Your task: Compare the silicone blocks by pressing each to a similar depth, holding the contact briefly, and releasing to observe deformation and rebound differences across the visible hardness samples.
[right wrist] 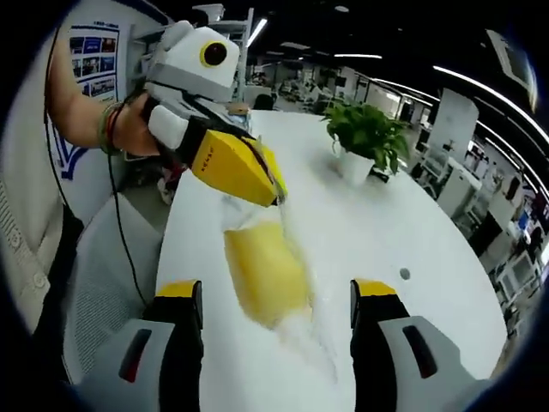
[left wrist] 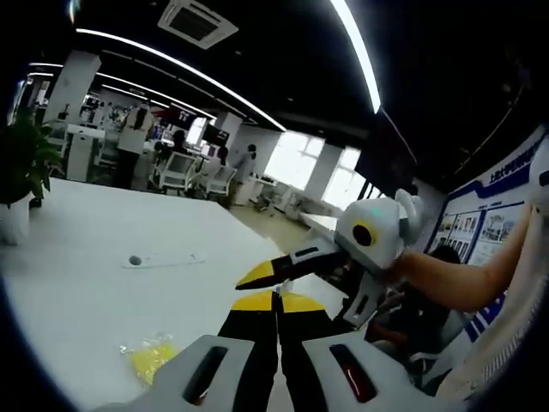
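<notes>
In the right gripper view, the right gripper [right wrist: 276,296] stands with jaws spread wide, empty. Between and beyond them hangs a clear bag [right wrist: 273,283] holding a yellow silicone block [right wrist: 264,268], pinched at its top edge by the left gripper [right wrist: 276,196], jaws pressed together on the film. Below lies the white table [right wrist: 429,215]; farther off, a potted plant [right wrist: 364,142]. Risk: the thin film may slip from the pinch, dropping the block.

The left gripper [right wrist: 273,190], jaws closed, pinched a clear bag [right wrist: 276,283] holding a yellow block [right wrist: 264,268] (hanging above the white table [right wrist: 429,232]), between the right gripper's [right wrist: 276,300] parted jaws.
</notes>
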`<state>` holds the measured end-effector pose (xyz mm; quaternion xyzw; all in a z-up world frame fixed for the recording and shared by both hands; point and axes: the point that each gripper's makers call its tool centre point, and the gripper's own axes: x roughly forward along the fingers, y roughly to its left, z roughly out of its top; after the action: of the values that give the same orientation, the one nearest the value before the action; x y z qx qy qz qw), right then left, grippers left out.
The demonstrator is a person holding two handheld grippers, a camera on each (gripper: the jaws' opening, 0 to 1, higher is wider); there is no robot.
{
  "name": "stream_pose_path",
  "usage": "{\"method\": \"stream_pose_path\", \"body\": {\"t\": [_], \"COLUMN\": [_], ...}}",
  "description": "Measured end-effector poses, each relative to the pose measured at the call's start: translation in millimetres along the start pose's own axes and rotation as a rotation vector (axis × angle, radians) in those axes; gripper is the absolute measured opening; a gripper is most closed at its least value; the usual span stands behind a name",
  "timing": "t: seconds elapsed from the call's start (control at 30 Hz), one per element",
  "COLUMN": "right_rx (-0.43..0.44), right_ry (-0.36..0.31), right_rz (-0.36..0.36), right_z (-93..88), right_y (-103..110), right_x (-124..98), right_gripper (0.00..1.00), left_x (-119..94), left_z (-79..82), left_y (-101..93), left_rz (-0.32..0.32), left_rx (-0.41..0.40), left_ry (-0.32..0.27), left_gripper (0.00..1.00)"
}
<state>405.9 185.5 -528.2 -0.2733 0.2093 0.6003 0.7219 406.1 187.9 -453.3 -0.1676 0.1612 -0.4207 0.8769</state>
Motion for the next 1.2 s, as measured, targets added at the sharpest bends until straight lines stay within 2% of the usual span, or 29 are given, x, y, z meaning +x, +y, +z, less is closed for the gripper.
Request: {"method": "stream_pose_path", "body": {"t": [0.17,0.43,0.8,1.2], "right_rx": [-0.016,-0.025,-0.045,-0.028], "right_ry": [-0.013,0.008,-0.003,0.029], "right_rz": [0.035,0.109,0.144,0.180], "right_z": [6.6,1.3,3.9,1.2], "right_y": [2,12,18,31], "right_x": [7,12,7,-1], "right_gripper": [0.58,0.42,0.27,0.15], "left_x": [3,5,3,1], "left_z": [1.1,3.5,4.6,2.1], "left_y": [-7.3,-18.8,-24.7,-34.8], "left_rz": [-0.026,-0.061,-0.082,-0.113], "left_rx": [0.015,0.048,0.067,0.079], "left_ry": [0.018,0.034,0.038,0.039], "left_gripper": [0.00,0.00,0.00,0.00]}}
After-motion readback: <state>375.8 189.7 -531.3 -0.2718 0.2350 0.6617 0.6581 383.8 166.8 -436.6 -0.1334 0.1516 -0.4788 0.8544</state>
